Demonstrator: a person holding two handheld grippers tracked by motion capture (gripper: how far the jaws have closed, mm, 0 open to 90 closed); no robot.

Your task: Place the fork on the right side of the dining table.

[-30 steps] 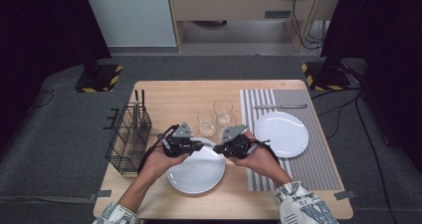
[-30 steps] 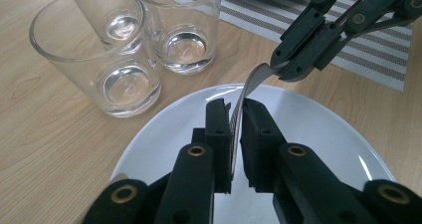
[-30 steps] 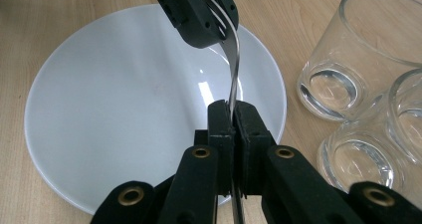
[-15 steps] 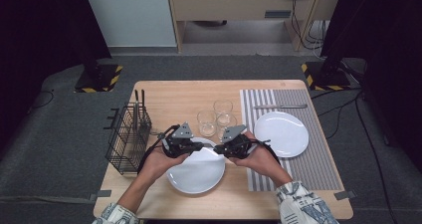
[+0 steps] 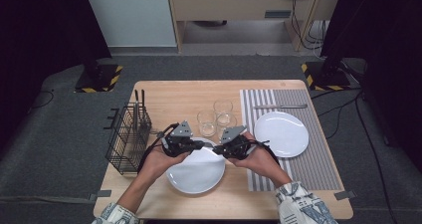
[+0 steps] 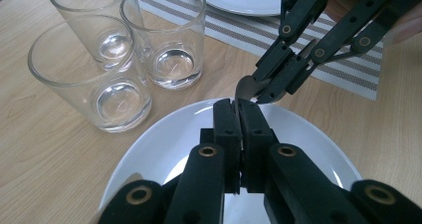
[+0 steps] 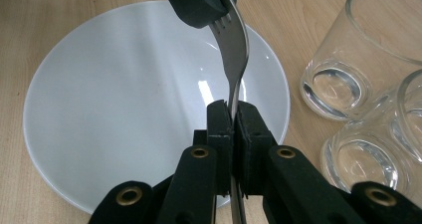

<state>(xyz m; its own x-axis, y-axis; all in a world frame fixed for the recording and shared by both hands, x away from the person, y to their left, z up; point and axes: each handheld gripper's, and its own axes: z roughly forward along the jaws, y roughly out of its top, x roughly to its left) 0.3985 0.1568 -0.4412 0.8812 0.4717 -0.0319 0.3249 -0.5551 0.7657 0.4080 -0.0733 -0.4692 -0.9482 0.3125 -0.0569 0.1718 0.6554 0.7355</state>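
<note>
Your two grippers meet nose to nose above the far edge of the near white plate (image 5: 195,170), and between them they share one fork (image 7: 233,50). Your right gripper (image 7: 233,107) has its jaws pressed together on the fork's neck, with the handle running down between them and the tines pointing away toward your other hand. Your left gripper (image 6: 238,104) has its jaws drawn narrow as well; from the right gripper view its black tip covers the tine end of the fork, so it seems to be pinching that end, though the contact itself is hidden — take that as likely rather than certain. In the left gripper view a curved sliver of the fork's metal shows just past its tips, against the right gripper's jaws. The fork hangs in the air over the plate, not resting on it. Three empty glasses (image 5: 217,117) stand clustered just beyond the plate on the bare wooden table (image 5: 179,95). To your left a black wire basket (image 5: 128,136) sits at the table's edge with cutlery upright in it. To your right lies a striped placemat (image 5: 309,164) carrying a second white plate (image 5: 281,133) and — at its far end — a knife (image 5: 279,106).
</note>
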